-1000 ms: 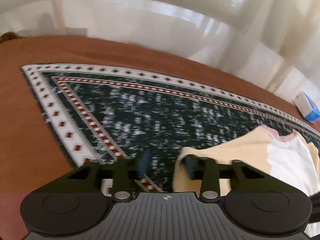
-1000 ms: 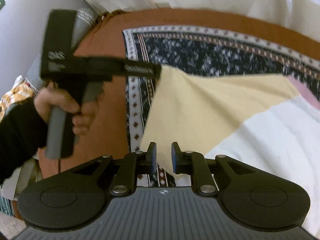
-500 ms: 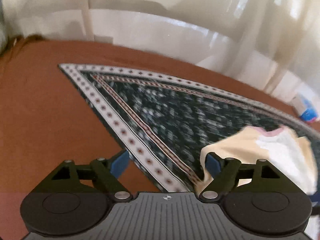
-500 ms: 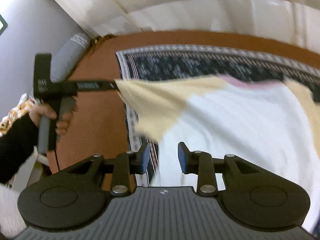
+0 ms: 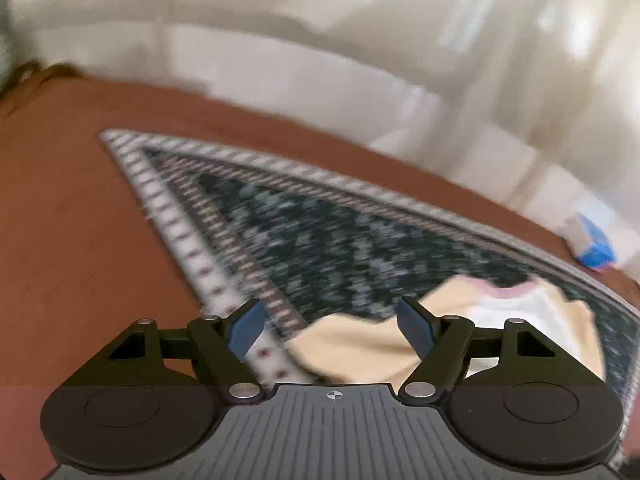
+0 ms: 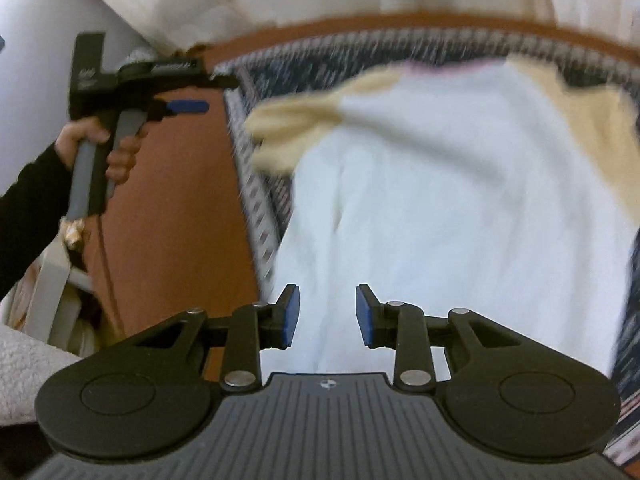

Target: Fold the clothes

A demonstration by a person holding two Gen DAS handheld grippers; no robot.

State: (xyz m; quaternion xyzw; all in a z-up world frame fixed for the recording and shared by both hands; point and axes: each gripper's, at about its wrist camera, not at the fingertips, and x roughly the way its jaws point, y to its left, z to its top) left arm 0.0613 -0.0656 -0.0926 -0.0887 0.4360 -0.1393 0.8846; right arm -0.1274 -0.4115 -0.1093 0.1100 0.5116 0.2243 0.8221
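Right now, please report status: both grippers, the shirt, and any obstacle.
Left gripper open, jaws just widened, nothing gripped. Right gripper open above the shirt, holding nothing. Shirt released, lying on patterned rug, cream sleeve crumpled. No obstacle seen.

Black tongs (image 6: 327,316) with blue pads (image 6: 291,314); black sleeve (image 6: 28,196).

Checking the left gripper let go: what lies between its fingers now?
In the left wrist view, the left gripper stands open; only the shirt sleeve and patterned cloth lie below, unpinched.
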